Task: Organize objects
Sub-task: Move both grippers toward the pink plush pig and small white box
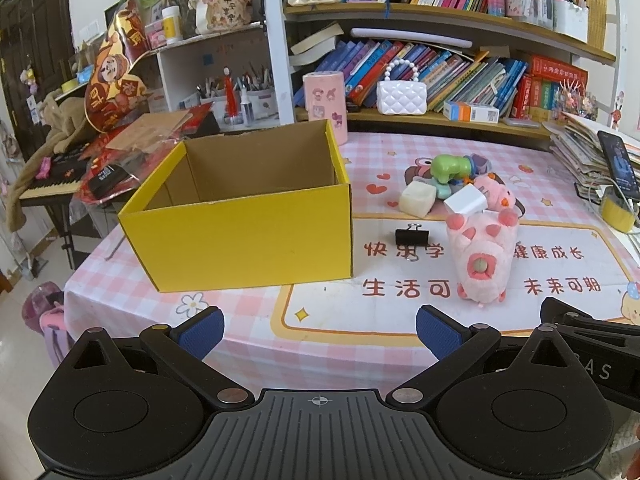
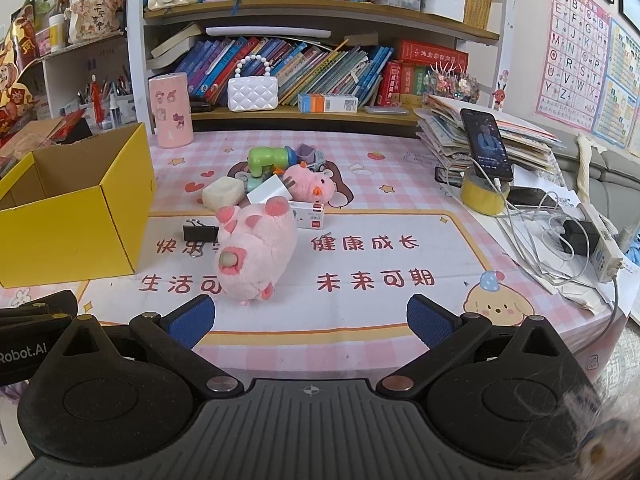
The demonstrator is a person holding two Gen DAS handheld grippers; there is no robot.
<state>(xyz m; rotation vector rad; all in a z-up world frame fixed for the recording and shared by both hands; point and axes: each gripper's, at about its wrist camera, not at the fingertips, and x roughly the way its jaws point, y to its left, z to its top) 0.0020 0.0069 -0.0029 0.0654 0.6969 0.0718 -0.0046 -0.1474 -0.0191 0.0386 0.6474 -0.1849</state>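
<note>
Both grippers, left (image 1: 320, 330) and right (image 2: 311, 322), spread wide, holding nothing. Risk: big plush pig (image 2: 254, 254) right of yellow box (image 2: 76, 208) soft, may slip; binder clip (image 2: 200, 233) touching pig could drag along.

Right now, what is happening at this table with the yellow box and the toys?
A person holds two grippers above the near edge of the table, and both are open and empty: the left gripper and the right gripper. The yellow box stands open on the left, and nothing shows inside it. The things to sort lie loose on the mat to its right: a big pink plush pig on its back, a black binder clip beside it, and a small heap of toys behind. Nothing is picked up yet.
</note>
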